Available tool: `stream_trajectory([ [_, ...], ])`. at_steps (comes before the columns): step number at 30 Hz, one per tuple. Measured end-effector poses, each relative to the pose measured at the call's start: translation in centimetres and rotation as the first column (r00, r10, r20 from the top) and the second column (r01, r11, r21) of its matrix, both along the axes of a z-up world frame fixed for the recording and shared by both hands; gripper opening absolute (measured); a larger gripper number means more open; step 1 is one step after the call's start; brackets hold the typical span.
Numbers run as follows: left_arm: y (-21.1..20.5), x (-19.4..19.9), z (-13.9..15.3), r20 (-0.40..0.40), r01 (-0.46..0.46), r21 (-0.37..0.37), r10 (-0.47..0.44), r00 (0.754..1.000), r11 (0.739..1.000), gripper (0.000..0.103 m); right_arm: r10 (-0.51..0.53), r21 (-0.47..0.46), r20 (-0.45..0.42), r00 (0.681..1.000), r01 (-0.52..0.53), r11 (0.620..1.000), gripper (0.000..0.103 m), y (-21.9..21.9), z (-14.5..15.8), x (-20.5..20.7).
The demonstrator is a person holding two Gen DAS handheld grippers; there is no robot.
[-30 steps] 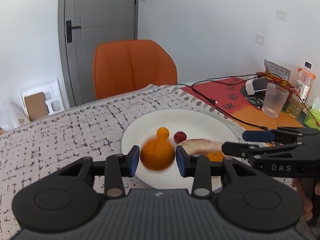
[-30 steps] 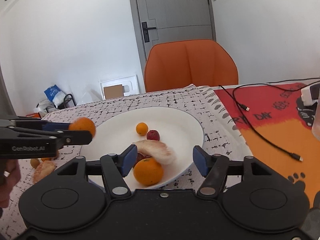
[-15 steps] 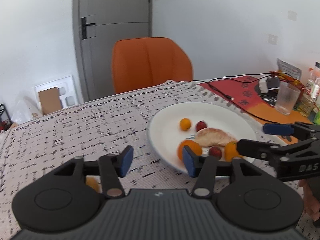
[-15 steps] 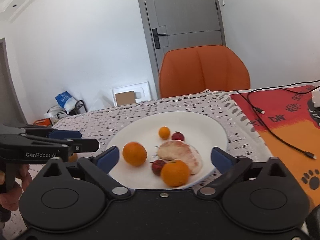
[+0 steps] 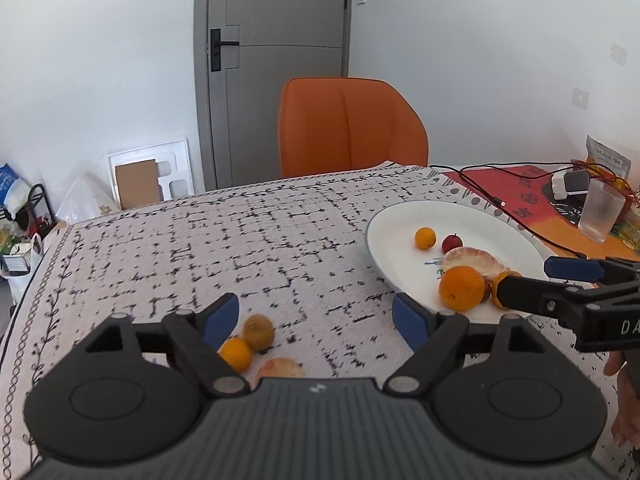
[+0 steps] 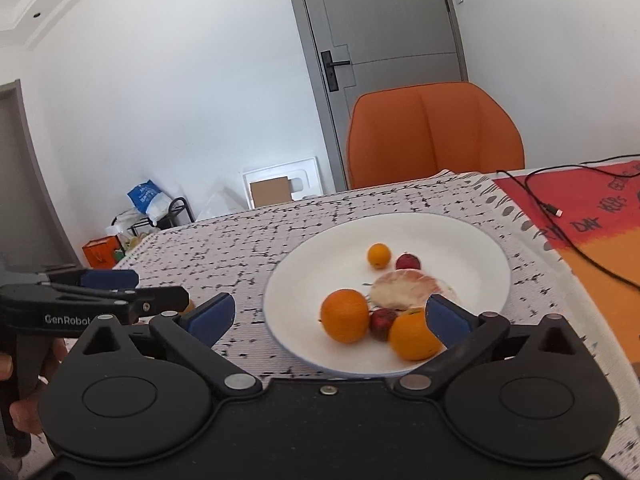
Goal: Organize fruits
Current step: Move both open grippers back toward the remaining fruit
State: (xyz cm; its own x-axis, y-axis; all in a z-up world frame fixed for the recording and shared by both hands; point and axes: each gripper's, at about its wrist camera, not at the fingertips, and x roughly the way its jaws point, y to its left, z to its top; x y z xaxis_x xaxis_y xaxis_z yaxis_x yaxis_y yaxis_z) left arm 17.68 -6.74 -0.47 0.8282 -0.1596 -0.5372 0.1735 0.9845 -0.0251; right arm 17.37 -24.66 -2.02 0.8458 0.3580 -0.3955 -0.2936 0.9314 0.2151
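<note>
Left wrist view: left tool [image 5: 316, 320] wide, just been opening, nothing gripped; small orange [image 5: 236, 354], kiwi [image 5: 259, 331] and peeled citrus piece [image 5: 280, 368] left on counter [image 5: 240, 240].

Right wrist view: right tool [image 6: 326, 314] wide, empty, over plate [image 6: 472, 248] already holding large orange [image 6: 345, 315], others.

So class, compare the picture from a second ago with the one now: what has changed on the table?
The left claw let go of the large orange, which now lies on the white plate, and swung left toward the loose fruit on the cloth. Its jaws have just been opening, nothing between them. The right claw opened wide too. The other fruit on the plate stayed put.
</note>
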Motion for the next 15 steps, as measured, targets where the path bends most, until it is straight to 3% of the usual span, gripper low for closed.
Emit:
stream_trajectory([
  [10,2.9,-3.1,0.4,0.015,-0.058,-0.03,0.058,0.998,0.998,0.083,-0.008,0.03,-0.034,0.999,0.009,1.0,0.103,1.7,-0.1,-1.3],
  [15,4.6,-4.5,0.2,0.011,-0.092,-0.038,0.092,0.996,0.995,0.083,0.025,-0.039,0.013,1.0,-0.025,0.999,0.103,3.1,-0.1,-2.2],
])
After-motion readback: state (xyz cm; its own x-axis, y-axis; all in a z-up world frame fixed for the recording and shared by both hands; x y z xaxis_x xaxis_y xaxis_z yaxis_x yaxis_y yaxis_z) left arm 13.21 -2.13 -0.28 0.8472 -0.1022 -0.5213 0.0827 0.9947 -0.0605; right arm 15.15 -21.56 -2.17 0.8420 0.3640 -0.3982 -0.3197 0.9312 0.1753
